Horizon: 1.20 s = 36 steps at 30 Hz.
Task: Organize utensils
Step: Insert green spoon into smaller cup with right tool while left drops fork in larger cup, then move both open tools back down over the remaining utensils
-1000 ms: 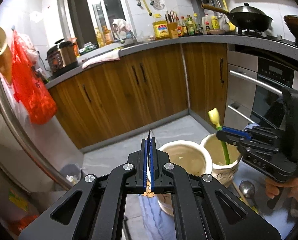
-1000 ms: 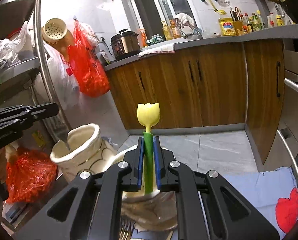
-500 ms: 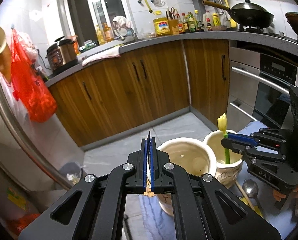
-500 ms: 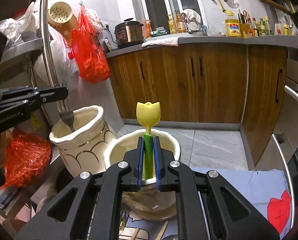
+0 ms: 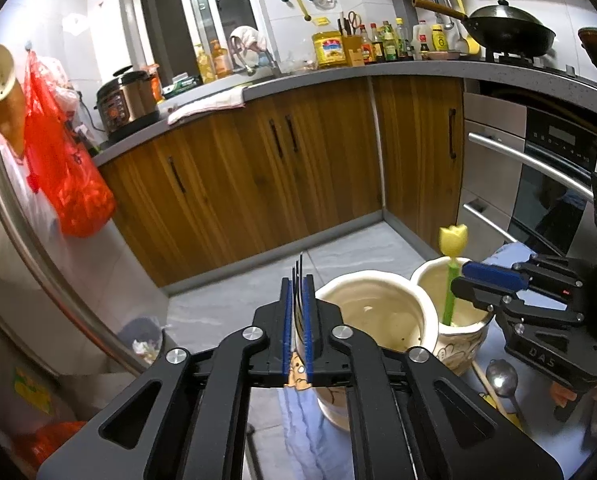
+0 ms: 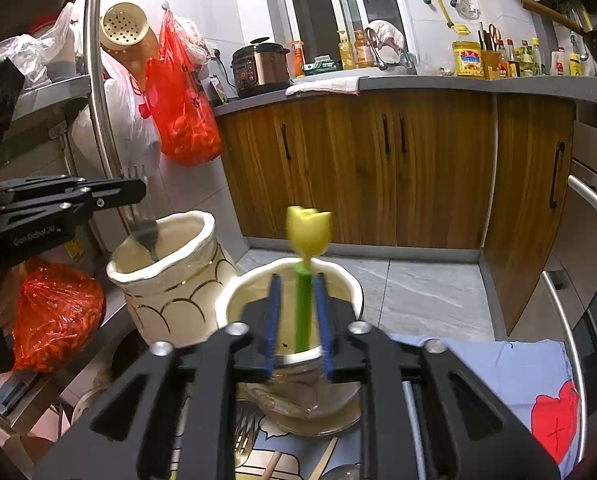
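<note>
My left gripper (image 5: 297,312) is shut on a metal fork (image 5: 298,276), tines up, just left of a tall cream ceramic holder (image 5: 372,320). In the right wrist view the fork (image 6: 144,232) hangs over that holder (image 6: 166,280). My right gripper (image 6: 298,320) is open, its blue pads apart on either side of a green utensil with a yellow tulip top (image 6: 308,264), which stands in the second cream holder (image 6: 290,344). The left wrist view shows the tulip utensil (image 5: 452,264) in that holder (image 5: 454,336) with the right gripper (image 5: 482,280) beside it.
A metal spoon (image 5: 500,376) and wooden sticks lie on the blue cloth (image 6: 510,364) in front of the holders. Another fork (image 6: 244,436) lies below the right holder. Wooden cabinets (image 5: 278,168) and an oven (image 5: 538,184) stand beyond. Red bags (image 6: 182,108) hang at left.
My right gripper has opened and let go of the tulip utensil, which now stands lower in its holder. The left gripper still holds the fork by the tall holder.
</note>
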Each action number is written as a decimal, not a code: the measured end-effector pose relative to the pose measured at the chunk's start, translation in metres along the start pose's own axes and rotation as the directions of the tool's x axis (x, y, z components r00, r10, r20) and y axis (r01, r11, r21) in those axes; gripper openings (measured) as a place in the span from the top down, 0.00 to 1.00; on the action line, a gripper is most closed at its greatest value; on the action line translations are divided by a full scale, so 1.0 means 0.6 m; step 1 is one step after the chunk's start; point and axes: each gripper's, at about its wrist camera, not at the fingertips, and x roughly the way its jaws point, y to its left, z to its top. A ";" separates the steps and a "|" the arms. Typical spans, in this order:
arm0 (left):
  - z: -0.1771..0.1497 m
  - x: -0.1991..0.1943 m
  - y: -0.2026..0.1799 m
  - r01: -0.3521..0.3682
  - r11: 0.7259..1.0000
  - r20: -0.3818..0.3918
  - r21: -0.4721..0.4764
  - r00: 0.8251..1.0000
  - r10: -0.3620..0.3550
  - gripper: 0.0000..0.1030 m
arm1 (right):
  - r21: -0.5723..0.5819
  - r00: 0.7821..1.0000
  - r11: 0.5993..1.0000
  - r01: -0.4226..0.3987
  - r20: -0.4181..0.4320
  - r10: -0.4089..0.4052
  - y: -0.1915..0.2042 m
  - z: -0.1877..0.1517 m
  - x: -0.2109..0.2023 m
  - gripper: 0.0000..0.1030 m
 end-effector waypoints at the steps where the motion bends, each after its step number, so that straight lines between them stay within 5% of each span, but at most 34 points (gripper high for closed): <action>1: -0.001 -0.001 0.001 0.001 1.000 0.001 -0.003 1.000 -0.001 0.87 | 0.003 1.000 1.000 -0.001 0.002 0.001 -0.001 0.000 -0.004 0.68; 8: -0.008 -0.007 0.000 -0.007 1.000 0.001 -0.017 1.000 0.007 0.71 | 0.029 1.000 0.999 0.014 0.018 -0.014 -0.015 -0.001 -0.031 0.53; 12: -0.012 -0.019 0.002 -0.015 0.999 0.008 -0.033 1.000 0.015 0.46 | 0.044 0.999 0.999 0.030 0.009 -0.031 -0.024 -0.007 -0.054 0.44; 19: -0.040 -0.058 0.013 -0.008 0.994 0.005 -0.106 1.000 0.009 0.22 | 0.052 0.997 0.996 0.071 -0.032 -0.070 -0.036 -0.026 -0.107 0.05; 26: -0.105 -0.088 0.002 0.027 0.989 -0.064 -0.145 0.997 -0.036 0.15 | 0.032 0.980 0.981 0.189 -0.076 -0.186 -0.041 -0.052 -0.154 0.05; 30: -0.152 -0.096 -0.014 0.049 0.985 -0.134 -0.165 0.988 -0.072 0.15 | -0.017 0.948 0.953 0.303 -0.100 -0.303 -0.034 -0.074 -0.173 0.05; 36: -0.205 -0.098 -0.051 0.065 0.983 -0.206 -0.170 0.973 -0.100 0.14 | -0.041 0.936 0.941 0.335 -0.099 -0.337 -0.035 -0.097 -0.195 0.05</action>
